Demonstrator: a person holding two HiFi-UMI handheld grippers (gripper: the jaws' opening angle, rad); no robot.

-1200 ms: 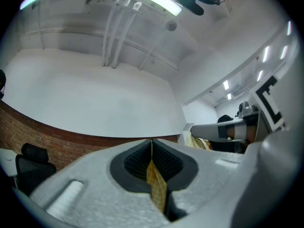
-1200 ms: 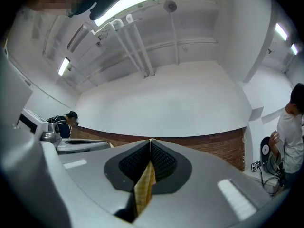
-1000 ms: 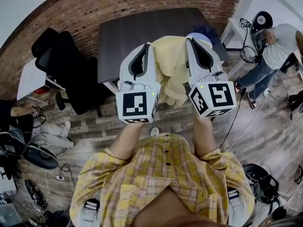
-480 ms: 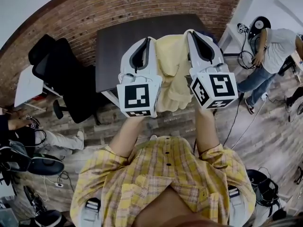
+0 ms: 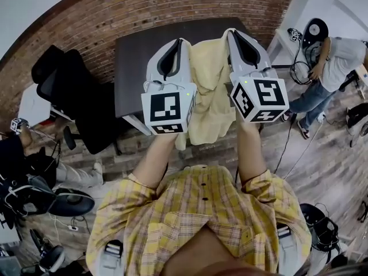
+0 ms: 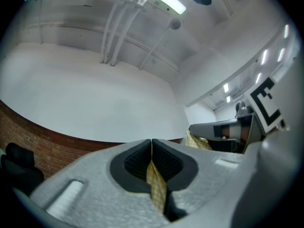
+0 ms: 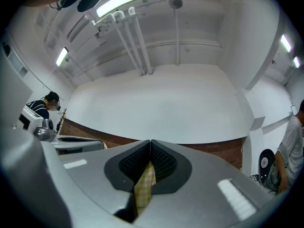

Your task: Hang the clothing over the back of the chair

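A pale yellow checked garment hangs between my two grippers, held up in front of the person's chest. My left gripper is shut on one edge of it; a strip of the cloth shows pinched between its dark pads. My right gripper is shut on the other edge, with the cloth pinched between its jaws. Both grippers point slightly upward, side by side above the near edge of a dark table. A black office chair stands to the left of the table, apart from both grippers.
A brick wall runs behind the table. A person stands at the right by a white bench with cables. Another person sits at the far left. Bags and cables lie on the wooden floor at both sides.
Both grippers have moved together, with the garment, a little further out over the table. The garment now hangs longer and straighter between them. Both grips are unchanged.
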